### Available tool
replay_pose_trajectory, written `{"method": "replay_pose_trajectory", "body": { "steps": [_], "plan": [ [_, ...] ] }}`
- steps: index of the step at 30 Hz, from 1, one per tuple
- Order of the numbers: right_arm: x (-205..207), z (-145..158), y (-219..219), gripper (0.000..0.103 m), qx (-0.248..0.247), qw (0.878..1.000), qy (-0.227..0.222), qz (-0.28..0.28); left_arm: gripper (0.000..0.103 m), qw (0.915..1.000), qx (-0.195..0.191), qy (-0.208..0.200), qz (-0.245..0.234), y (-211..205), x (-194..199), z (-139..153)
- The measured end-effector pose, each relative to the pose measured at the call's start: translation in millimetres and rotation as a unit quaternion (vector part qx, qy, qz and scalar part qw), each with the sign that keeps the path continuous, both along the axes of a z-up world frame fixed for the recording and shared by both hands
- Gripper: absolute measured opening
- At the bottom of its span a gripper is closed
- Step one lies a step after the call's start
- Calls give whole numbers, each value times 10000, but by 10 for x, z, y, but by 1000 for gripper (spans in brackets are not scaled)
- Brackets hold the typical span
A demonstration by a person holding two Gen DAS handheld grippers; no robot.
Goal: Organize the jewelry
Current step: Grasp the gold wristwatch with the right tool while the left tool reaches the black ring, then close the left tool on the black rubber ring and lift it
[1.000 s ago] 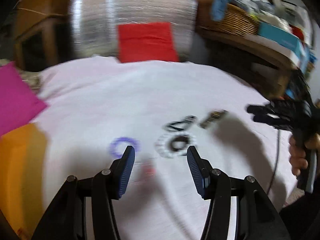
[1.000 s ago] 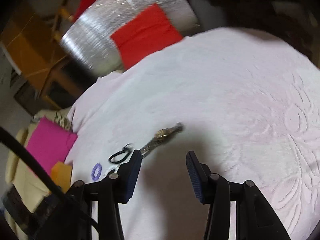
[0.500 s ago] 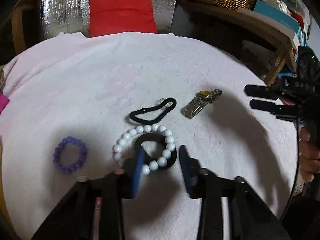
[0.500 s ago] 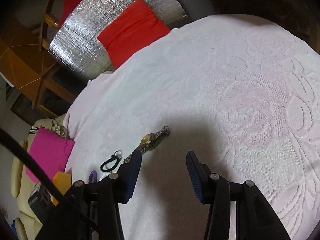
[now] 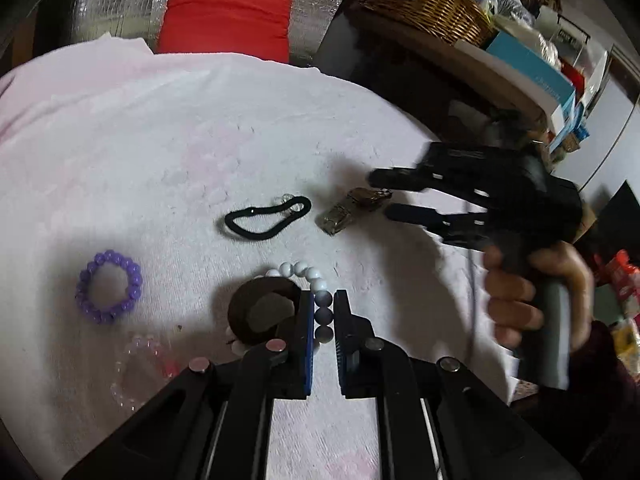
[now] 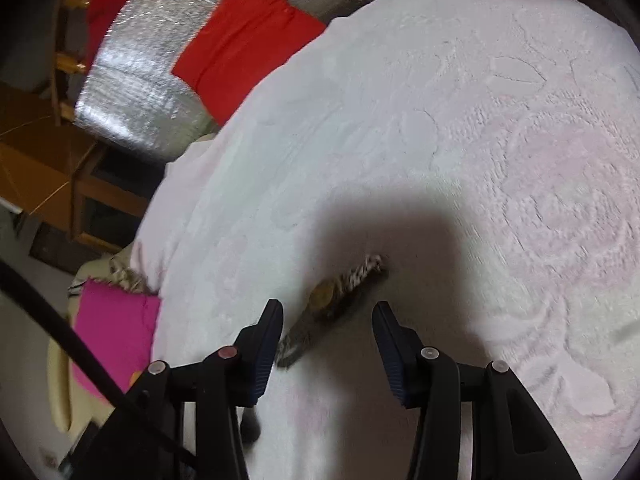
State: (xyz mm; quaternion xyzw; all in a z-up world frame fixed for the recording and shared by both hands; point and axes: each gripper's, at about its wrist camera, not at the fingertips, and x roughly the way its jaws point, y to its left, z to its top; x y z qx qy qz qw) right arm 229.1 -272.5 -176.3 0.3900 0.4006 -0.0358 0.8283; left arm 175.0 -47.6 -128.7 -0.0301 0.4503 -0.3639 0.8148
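On the white cloth-covered table (image 5: 160, 140), my left gripper (image 5: 323, 312) is shut on a white bead bracelet (image 5: 316, 280). A dark round ring-shaped piece (image 5: 262, 314) lies against its left finger. A purple bead bracelet (image 5: 109, 286) lies to the left, a black hair tie (image 5: 266, 216) further back, a clear pinkish bracelet (image 5: 140, 368) near the front. A metal wristwatch (image 5: 352, 210) lies right of the hair tie. My right gripper (image 5: 388, 196) is open, its fingers either side of the watch (image 6: 332, 308) in the right wrist view (image 6: 327, 320).
A silver foil panel with a red cloth (image 5: 228, 12) stands behind the table. A wicker basket (image 5: 424, 4) and boxes sit on a shelf at the back right. A magenta cloth (image 6: 112, 328) lies off the table's left edge.
My left gripper moved down and closed on the white bead bracelet. My right gripper moved forward to the watch, which now sits between its open fingers.
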Motion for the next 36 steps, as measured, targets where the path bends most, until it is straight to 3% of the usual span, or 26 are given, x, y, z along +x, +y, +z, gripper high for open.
{"method": "replay_pose_trajectory", "body": {
  "steps": [5,7,8,9,10,15,20,22,26,28,29,32,36],
  "plan": [
    [131,-15,10,51,-102,9991,-89,-397,9,9990,-357,264,-111,161,5,-16],
    [164,-49,-6,45,-139,9981,-171,-572,9,9978,-504,426,-103,229,18,-38],
    [177,-60,-11,36,-203,9976,-177,-641,9,9972,-556,490,-98,252,25,-52],
    [193,-62,-15,16,-303,9969,-149,-705,9,9968,-580,529,-115,265,29,-60],
    [214,-71,-22,12,-429,9961,-92,-760,9,9968,-579,531,-122,274,17,-51],
    [207,44,10,12,-861,9934,-290,-702,9,9971,-620,407,-154,330,17,9],
    [68,313,79,12,-1071,9894,-780,-597,10,9993,-316,183,33,406,53,62],
    [-9,422,112,12,-1145,9865,-1017,-579,23,9996,-175,207,85,419,63,46],
    [-134,532,146,12,-1217,9836,-1229,-512,30,10000,20,25,58,400,13,61],
    [-161,536,138,12,-1245,9833,-1239,-472,50,9997,198,-117,20,324,-10,48],
    [-175,528,134,12,-1277,9830,-1227,-474,54,9994,296,-179,37,275,-9,29],
    [-188,496,118,12,-1266,9844,-1135,-455,55,9980,579,-200,186,154,68,-53],
    [-215,439,77,12,-1230,9860,-1038,-429,55,9980,536,-2,342,106,194,-159]
  ]
}}
